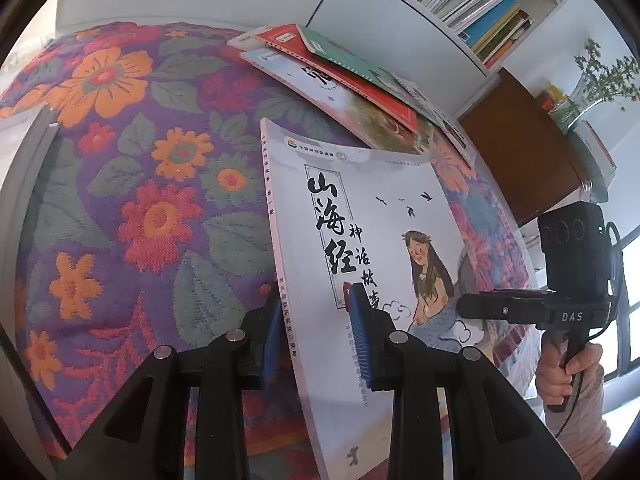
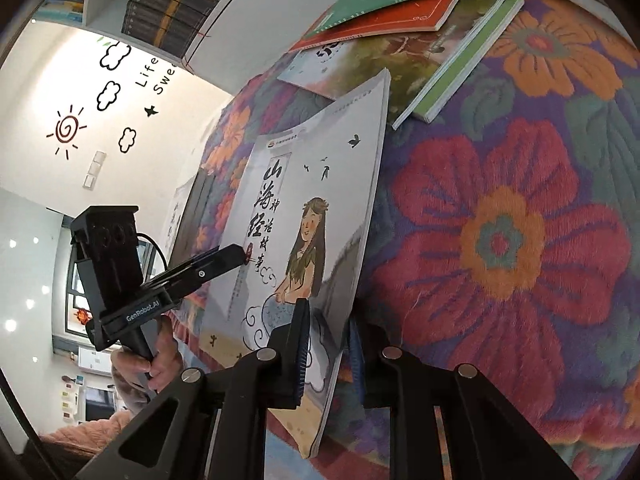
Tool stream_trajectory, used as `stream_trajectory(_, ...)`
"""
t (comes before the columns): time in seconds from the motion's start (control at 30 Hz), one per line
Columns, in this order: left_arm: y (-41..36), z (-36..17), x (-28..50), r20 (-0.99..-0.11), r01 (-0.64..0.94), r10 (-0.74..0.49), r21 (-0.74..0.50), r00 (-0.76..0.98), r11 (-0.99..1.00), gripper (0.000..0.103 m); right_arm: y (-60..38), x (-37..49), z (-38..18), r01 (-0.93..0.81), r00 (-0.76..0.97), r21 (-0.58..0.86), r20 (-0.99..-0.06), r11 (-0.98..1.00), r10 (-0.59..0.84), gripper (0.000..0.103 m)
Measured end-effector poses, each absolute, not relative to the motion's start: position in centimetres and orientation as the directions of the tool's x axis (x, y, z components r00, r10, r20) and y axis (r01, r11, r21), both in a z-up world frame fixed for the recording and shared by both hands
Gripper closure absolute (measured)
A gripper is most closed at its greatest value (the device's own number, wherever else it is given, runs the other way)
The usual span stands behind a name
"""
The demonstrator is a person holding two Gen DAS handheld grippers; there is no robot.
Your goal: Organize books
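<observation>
A thin white book (image 1: 380, 220) (image 2: 288, 200), with black calligraphy and a drawn long-haired figure on its cover, is held tilted over the floral cloth (image 1: 140, 200) (image 2: 500, 240). My left gripper (image 1: 316, 304) (image 2: 240, 254) is shut on it near the spine, one blue pad on each side. My right gripper (image 2: 329, 316) (image 1: 472, 308) clamps the opposite long edge, its pads in front of and behind the cover. I cannot tell whether the book's lower edge touches the cloth.
A loose pile of books (image 1: 352, 80) (image 2: 400, 40), green, red and landscape covers, lies on the cloth at the back. White bookshelves (image 1: 472, 0) (image 2: 172, 4) packed with books stand behind. A brown cabinet (image 1: 520, 140) and a vase of greenery (image 1: 592, 80) are at the right.
</observation>
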State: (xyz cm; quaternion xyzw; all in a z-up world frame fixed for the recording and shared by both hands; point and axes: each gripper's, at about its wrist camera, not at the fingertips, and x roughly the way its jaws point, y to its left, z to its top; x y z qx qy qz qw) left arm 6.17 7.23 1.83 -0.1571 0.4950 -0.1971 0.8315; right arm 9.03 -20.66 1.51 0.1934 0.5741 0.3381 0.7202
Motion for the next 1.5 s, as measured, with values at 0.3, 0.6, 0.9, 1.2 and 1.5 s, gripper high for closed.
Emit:
stream_trajectory(0.3,7.7,3.1,5.5,-0.742,0.182,-0.525,-0.498,0.417,0.848,0.076,-18.4,7.5,4.8,-0.381,0.14,0.592,-0.722,0.71,0.677,0.085)
stream_trajectory(0.6,7.1,3.5,5.0,-0.744,0.203,-0.539,-0.502,0.394,0.841,0.074,-17.5,6.2,5.7,-0.393,0.159,0.566,-0.734,0.725,0.66,0.085)
stream_trajectory(0.9,6.0,3.5,4.6,-0.744,0.231,-0.556,-0.506,0.371,0.831,0.074,-17.9,6.2,6.5,-0.379,0.196,0.544,-0.744,0.749,0.639,0.085)
stream_trajectory(1.2,6.1,3.9,4.3,-0.741,0.234,-0.561,-0.51,0.37,0.828,0.073,-17.4,5.8,7.0,-0.397,0.198,0.54,-0.739,0.742,0.644,0.085)
stream_trajectory(1.5,7.1,5.3,3.6,-0.724,0.24,-0.569,-0.516,0.391,0.822,0.072,-16.5,5.4,8.2,-0.444,0.216,0.521,-0.728,0.729,0.651,0.085)
